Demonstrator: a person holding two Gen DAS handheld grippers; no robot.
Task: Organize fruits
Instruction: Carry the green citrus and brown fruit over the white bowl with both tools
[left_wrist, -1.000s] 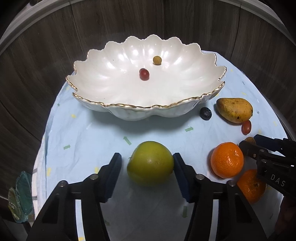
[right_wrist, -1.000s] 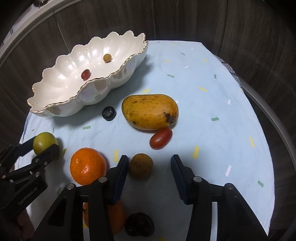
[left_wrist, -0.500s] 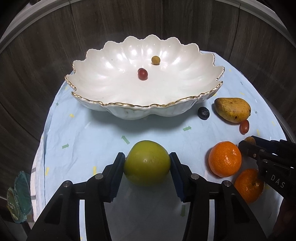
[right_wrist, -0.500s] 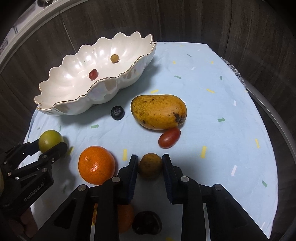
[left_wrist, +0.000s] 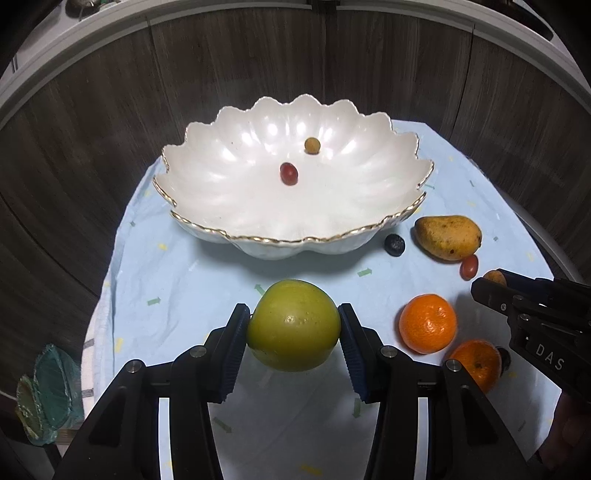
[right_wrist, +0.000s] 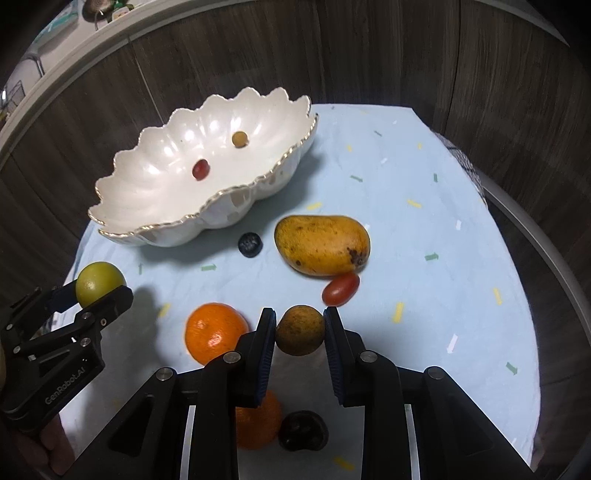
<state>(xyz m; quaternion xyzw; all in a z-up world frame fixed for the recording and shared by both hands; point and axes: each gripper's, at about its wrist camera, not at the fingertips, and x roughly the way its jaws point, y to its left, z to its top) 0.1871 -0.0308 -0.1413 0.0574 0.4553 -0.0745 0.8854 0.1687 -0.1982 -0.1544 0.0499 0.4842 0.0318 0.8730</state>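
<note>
The left tool (left_wrist: 293, 325) pinches a round yellow-green fruit (left_wrist: 293, 325), held just above the pale blue cloth (left_wrist: 192, 273) covering the counter, near its front edge. The right tool (right_wrist: 300, 330) is pressed onto a small brownish round fruit (right_wrist: 300, 330), also clear of the cloth. A scalloped white gold-rimmed bowl (left_wrist: 229, 206) toward the counter's back left holds a red grape (left_wrist: 288, 173) and a yellowish berry (left_wrist: 312, 145). A yellow mango (right_wrist: 322, 244), a blueberry (right_wrist: 250, 243), a red grape tomato (right_wrist: 340, 288) and two tangerines (right_wrist: 215, 332) lie on the cloth.
</note>
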